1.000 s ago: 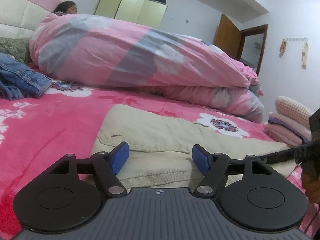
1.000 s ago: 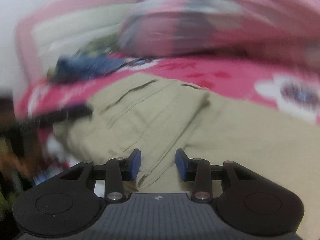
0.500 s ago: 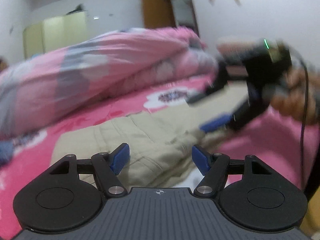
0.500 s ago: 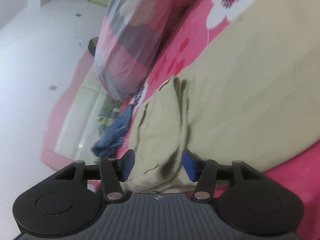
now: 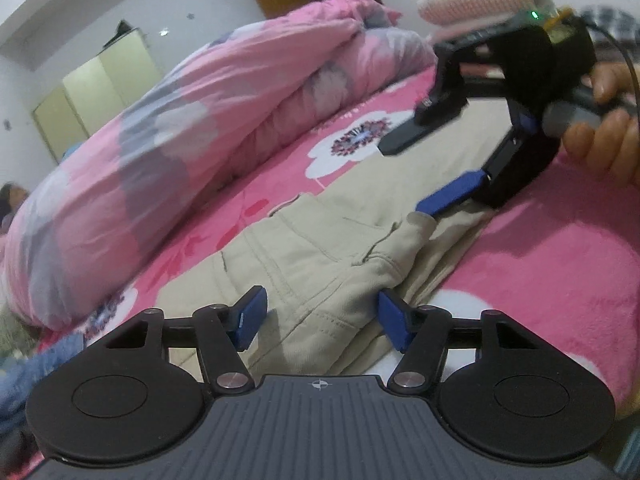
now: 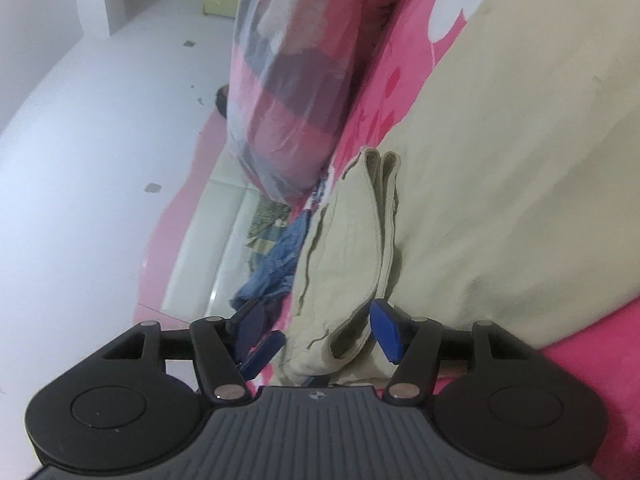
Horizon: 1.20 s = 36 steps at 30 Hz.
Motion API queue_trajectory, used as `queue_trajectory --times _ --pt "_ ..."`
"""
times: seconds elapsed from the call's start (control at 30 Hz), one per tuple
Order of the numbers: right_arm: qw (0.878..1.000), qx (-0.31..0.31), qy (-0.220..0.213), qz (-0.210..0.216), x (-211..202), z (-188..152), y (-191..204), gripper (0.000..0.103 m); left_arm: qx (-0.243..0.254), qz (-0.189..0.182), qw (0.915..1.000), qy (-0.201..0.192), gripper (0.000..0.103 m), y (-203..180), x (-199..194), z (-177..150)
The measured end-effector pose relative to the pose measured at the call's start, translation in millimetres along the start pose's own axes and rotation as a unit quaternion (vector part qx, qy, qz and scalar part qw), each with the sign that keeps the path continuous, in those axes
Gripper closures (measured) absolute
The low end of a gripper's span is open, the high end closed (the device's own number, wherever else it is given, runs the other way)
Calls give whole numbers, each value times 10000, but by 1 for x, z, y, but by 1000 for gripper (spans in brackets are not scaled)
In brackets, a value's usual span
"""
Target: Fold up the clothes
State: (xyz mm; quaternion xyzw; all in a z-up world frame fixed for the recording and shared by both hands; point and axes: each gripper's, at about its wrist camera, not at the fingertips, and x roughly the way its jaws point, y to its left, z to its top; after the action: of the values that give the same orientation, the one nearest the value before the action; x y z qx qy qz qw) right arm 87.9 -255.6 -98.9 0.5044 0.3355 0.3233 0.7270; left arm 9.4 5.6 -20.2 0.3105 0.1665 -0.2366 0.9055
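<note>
Beige trousers (image 5: 320, 248) lie folded on a pink flowered blanket (image 5: 540, 260). My left gripper (image 5: 322, 322) straddles their near bunched edge. Its jaws are closing, and a gap still shows beside the left pad. At the upper right of the left wrist view, a hand (image 5: 600, 140) holds my right gripper (image 5: 416, 176) over the trousers' far corner. In the right wrist view, the trousers (image 6: 500, 160) fill the right side. A doubled waistband fold (image 6: 360, 248) runs between the fingers of my right gripper (image 6: 320, 330). That gripper's jaws are opening and not pressing the cloth.
A bulky pink and grey duvet (image 5: 200, 140) lies along the bed behind the trousers. Blue jeans (image 6: 276, 264) sit near the headboard, and a person (image 5: 10, 200) lies there. Folded clothes (image 5: 480, 0) are stacked at the far right. A wardrobe (image 5: 100, 80) stands against the back wall.
Both views have rolled. My left gripper swung right along the trousers and its jaws narrowed a little. My right gripper came into the left wrist view, dropped to the fold, and widened.
</note>
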Motion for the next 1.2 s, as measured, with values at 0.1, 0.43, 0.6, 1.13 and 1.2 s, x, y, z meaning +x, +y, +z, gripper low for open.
queue_trajectory --times 0.1,0.43,0.6,1.13,1.2 --pt "9998 107 -31 157 -2 1 -4 41 406 58 9991 132 41 -12 6 4" --pt "9984 453 -61 338 -3 7 -8 40 383 -112 9990 194 68 -16 12 11" --pt "9978 641 112 156 6 16 1 26 95 -149 9998 -59 75 -9 5 6" --pt "9847 990 851 -1155 75 56 28 10 -1378 -477 9852 -904 80 26 -11 -10" --pt "9826 950 1010 -1236 88 59 29 10 -1448 -507 9836 -946 80 28 -12 -12"
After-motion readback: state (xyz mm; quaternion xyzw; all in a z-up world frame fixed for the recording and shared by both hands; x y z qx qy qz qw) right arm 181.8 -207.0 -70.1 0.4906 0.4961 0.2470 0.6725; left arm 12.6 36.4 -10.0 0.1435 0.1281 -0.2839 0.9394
